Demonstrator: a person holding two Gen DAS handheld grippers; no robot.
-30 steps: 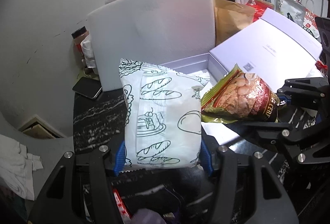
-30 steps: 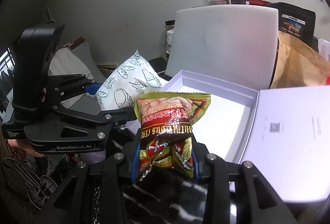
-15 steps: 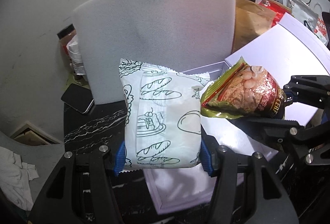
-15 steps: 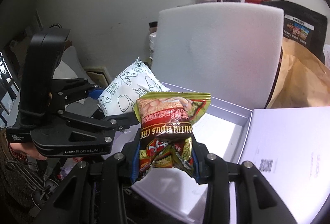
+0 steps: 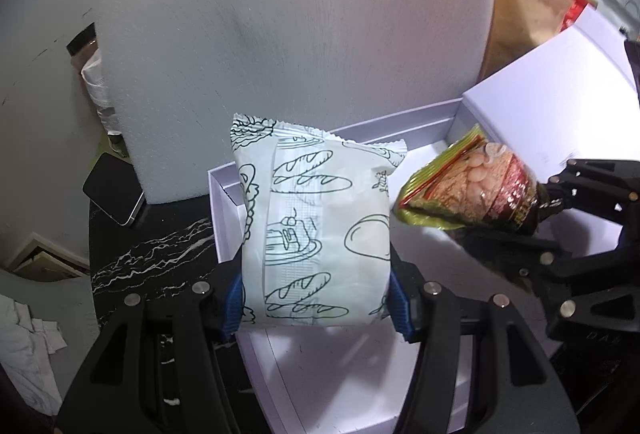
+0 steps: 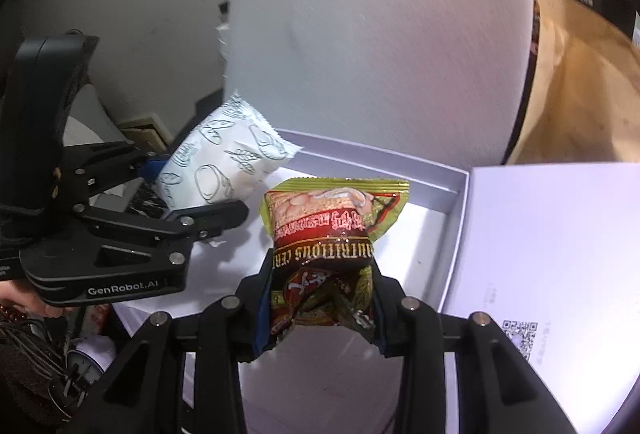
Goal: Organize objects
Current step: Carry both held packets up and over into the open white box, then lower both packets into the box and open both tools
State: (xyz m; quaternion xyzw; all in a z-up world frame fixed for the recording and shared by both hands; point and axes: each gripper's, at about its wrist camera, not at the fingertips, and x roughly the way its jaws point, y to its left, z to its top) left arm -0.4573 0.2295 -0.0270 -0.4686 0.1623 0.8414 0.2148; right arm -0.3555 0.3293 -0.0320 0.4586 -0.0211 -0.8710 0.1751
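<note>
My left gripper (image 5: 316, 298) is shut on a white snack packet with bread drawings (image 5: 312, 230) and holds it above the open white box (image 5: 340, 374). My right gripper (image 6: 320, 298) is shut on a green and red snack packet (image 6: 328, 234), also above the box (image 6: 432, 258). In the left wrist view the green and red packet (image 5: 468, 194) hangs to the right of the white one. In the right wrist view the white packet (image 6: 224, 162) and the left gripper (image 6: 168, 210) are at the left.
A white foam sheet (image 5: 296, 34) stands upright behind the box. The box lid (image 6: 560, 254) lies to the right. A phone (image 5: 114, 194) lies on the black marble table (image 5: 152, 254) at the left. A brown paper bag (image 6: 580, 94) stands at the back right.
Both grippers have moved forward with their packets, from the table's near side to over the open box. The foam sheet looms closer.
</note>
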